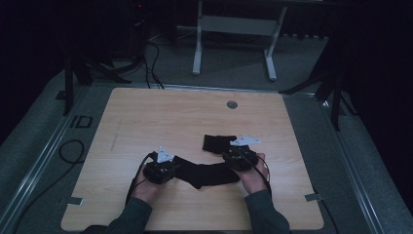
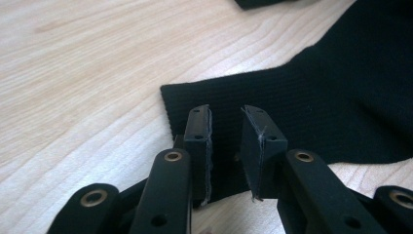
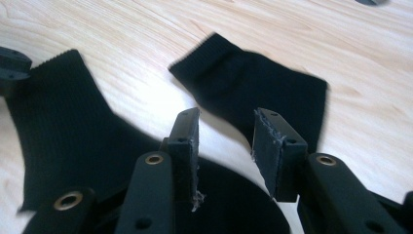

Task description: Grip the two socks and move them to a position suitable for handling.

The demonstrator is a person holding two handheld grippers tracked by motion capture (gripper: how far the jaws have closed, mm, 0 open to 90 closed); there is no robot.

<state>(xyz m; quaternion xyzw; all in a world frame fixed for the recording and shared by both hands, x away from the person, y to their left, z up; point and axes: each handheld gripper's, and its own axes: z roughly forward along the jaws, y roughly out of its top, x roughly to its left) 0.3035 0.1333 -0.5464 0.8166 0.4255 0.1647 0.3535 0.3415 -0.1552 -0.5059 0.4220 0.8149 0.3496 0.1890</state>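
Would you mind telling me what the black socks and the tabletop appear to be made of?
The nearer sock looks like ribbed knit fabric, matte black: fine parallel ribs show across it. The farther sock seems the same knit, with a ribbed cuff, though slightly blurred. The tabletop looks like light wood or wood-pattern laminate with a smooth finish; grain lines show, but which one is unclear.
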